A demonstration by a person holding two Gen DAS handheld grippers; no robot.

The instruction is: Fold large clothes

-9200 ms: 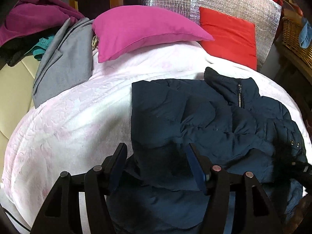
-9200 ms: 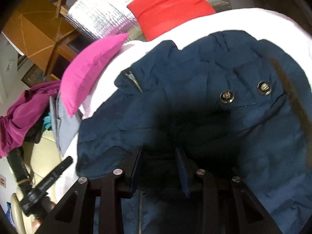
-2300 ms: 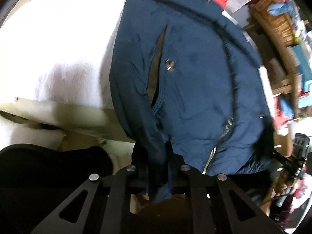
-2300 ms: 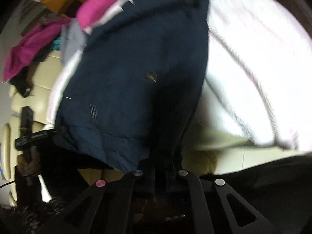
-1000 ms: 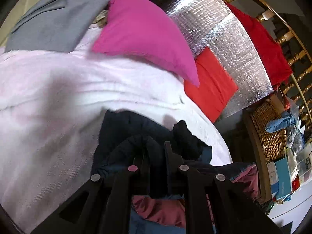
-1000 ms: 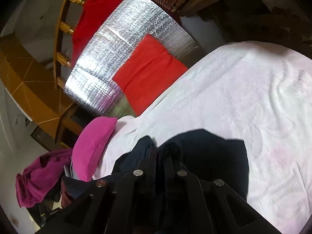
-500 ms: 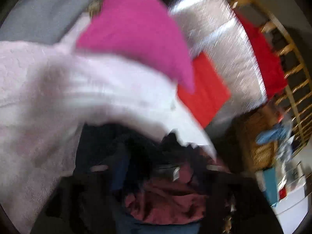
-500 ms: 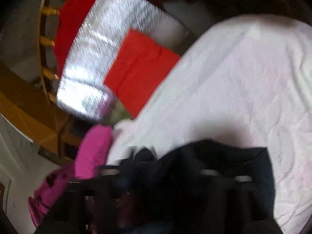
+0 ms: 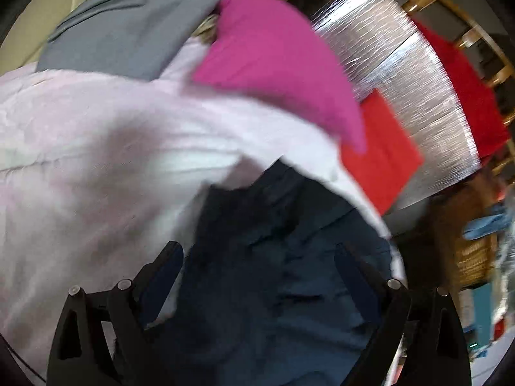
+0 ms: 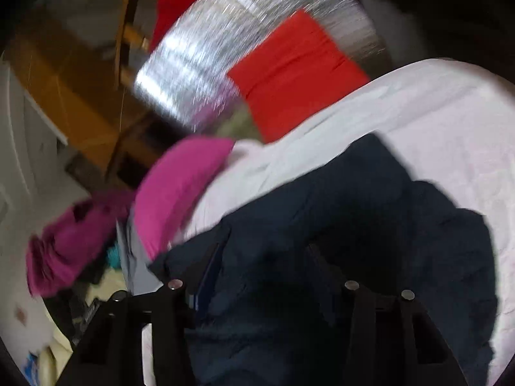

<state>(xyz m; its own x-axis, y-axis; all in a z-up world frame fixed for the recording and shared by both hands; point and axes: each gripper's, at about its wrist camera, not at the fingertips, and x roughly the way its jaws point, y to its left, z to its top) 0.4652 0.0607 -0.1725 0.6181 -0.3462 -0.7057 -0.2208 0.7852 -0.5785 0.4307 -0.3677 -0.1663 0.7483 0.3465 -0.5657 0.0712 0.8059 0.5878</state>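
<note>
Jacket (image 9: 283,276) on the bedspread (image 9: 83,160); two pillows (image 9: 276,61) behind, seemingly against a foil panel (image 9: 402,80).

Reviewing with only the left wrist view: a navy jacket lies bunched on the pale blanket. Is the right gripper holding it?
Observer: No. The right gripper is open over the navy jacket. Its jaws have just been opening, then narrowing a little, with fabric between them but not pinched.
Operator: Any free blanket past the jacket on that side?
Observer: Yes, bare blanket shows to its right.
Operator: Anything beyond the pink pillow?
Observer: A magenta garment heap lies left of the pink pillow.
</note>
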